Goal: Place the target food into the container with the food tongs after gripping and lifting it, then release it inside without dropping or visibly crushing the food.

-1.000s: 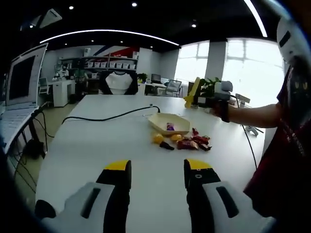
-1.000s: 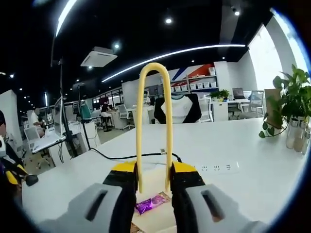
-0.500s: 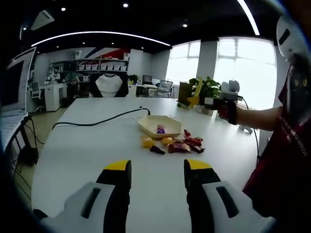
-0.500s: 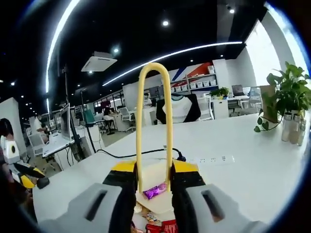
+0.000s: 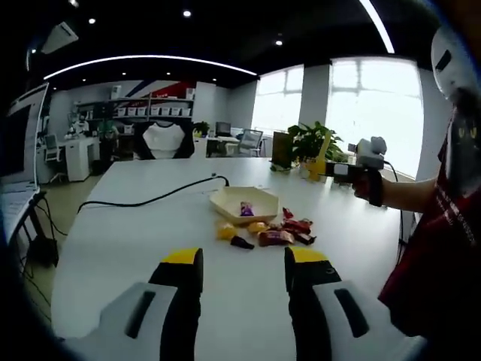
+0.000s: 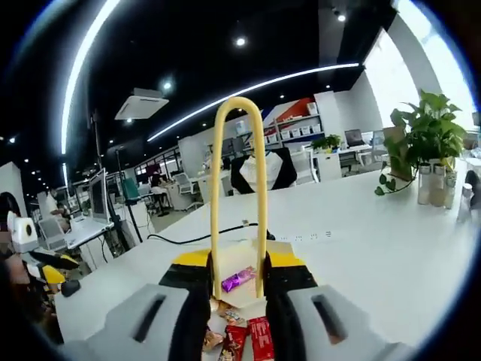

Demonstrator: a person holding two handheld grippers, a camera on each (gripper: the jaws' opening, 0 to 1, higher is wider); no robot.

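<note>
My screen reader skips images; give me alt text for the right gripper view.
The right gripper holds yellow food tongs, loop end away from the camera, above a white table. Below sit a cream container with a purple candy and red wrapped snacks beside it.

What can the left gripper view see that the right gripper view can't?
The left gripper view alone shows a person's red sleeve and their arm holding out the right gripper, with the left gripper open and empty. The right gripper view alone shows the yellow tongs up close, clamped between its jaws. Both share the white table, the shallow tray with a purple candy inside, loose snacks beside it, and the black cable.
</note>
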